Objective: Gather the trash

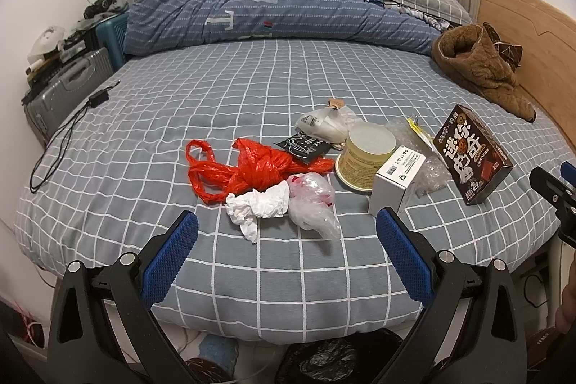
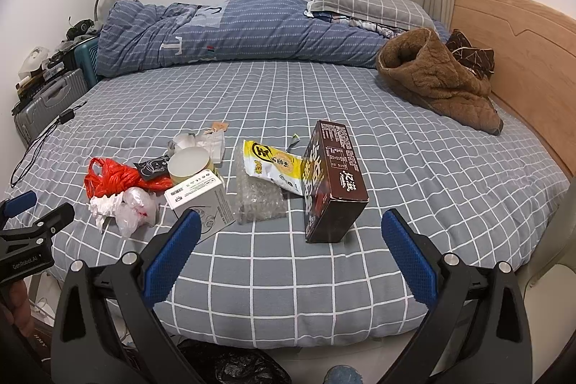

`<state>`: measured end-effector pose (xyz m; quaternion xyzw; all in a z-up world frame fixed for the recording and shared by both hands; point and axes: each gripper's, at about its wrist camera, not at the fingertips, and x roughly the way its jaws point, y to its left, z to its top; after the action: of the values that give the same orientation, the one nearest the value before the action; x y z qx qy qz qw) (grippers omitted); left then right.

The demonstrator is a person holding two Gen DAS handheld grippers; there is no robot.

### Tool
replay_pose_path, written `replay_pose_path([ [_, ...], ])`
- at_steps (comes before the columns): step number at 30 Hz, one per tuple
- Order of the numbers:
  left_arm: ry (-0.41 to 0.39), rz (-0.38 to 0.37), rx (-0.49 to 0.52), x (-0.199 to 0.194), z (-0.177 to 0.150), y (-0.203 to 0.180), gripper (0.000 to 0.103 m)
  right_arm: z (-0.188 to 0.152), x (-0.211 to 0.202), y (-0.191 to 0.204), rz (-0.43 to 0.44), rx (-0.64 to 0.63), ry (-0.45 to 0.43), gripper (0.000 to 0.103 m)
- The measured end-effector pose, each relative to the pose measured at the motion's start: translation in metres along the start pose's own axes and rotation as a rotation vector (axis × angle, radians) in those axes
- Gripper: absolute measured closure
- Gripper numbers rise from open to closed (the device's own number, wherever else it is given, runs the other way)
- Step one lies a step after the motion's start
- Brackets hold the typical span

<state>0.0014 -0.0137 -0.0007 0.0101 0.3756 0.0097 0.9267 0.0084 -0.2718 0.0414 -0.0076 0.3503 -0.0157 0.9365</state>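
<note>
Left wrist view: I am looking along my left gripper (image 1: 287,222), which is hovering over the near edge of the bed (image 1: 252,89) with its blue pads spread wide and nothing between them.
Just ahead of the left gripper: a crumpled white tissue (image 1: 257,204) is lying beside a clear plastic bag (image 1: 313,204), the two touching.
Behind those: a knotted red plastic bag (image 1: 248,168) is sprawling across the sheet, its far end reaching a black sachet (image 1: 302,146).
Centre of the pile: a pale yellow tub (image 1: 363,155) is lying tipped on its side, with a white pouch (image 1: 324,123) behind it.
Right of the tub: a white carton (image 1: 396,182) is standing against some bubble wrap (image 1: 432,168).
Right wrist view: my right gripper (image 2: 291,225) is hanging released as well, fingers wide apart, gripping nothing.
Straight ahead of the right gripper: a dark brown cookie box (image 2: 333,182) is standing on end, tilted, near the bed's front edge.
Beside the box: a yellow snack wrapper (image 2: 273,164) is leaning against its left side, resting over the bubble wrap.
Below the bed: a black bin bag (image 2: 230,366) is showing at the bottom of the frame, between the finger mounts.
Far side: a blue striped duvet (image 2: 234,27) is lying bunched along the wall, and a brown fleece garment (image 2: 435,78) is heaped near the wooden headboard (image 2: 522,60).
</note>
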Motion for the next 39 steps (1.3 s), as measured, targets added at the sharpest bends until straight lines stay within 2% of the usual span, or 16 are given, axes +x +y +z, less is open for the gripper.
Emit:
replay_pose_path([
  [19, 0.009, -0.002, -0.007, 0.003, -0.001, 0.002, 0.006, 0.002, 0.002, -0.002, -0.004, -0.015, -0.003, 0.007],
  [25, 0.043, 0.010, -0.020, 0.029, -0.004, 0.012, 0.006, 0.010, 0.026, -0.012, -0.053, -0.034, 0.000, 0.007],
  [35, 0.096, 0.049, -0.011, 0.078, -0.003, 0.029, 0.007, 0.015, 0.067, -0.045, -0.103, 0.009, 0.039, 0.007],
  [39, 0.117, 0.057, -0.010, 0.095, 0.000, 0.033, 0.007, 0.016, 0.082, -0.062, -0.091, 0.061, 0.071, 0.007],
])
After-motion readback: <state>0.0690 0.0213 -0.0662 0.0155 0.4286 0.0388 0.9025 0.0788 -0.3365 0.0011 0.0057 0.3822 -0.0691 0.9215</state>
